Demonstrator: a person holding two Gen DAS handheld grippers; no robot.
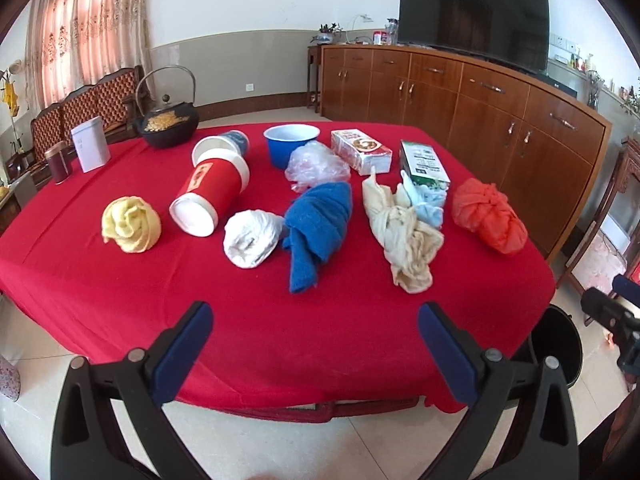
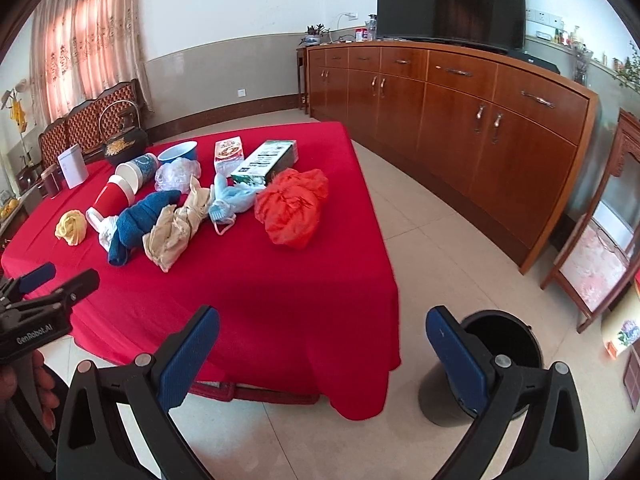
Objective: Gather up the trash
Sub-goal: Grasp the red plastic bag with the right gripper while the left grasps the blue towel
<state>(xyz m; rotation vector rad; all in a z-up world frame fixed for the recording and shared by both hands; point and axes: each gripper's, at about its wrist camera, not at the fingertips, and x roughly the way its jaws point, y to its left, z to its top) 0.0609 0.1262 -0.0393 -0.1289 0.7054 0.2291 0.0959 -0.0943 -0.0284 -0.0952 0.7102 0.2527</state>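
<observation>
While both wait | left gripper spread, right gripper spread, empty | trash uncollected on table | bin looks empty

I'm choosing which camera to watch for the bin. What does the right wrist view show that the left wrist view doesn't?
Only the right wrist view shows the black trash bin's open mouth on the floor past the table corner, plus the left gripper and the hand holding it. Only the left wrist view shows the white crumpled wad unobstructed; in the right view the blue towel largely hides it. Both show the red tablecloth, orange bag and open grippers.
</observation>
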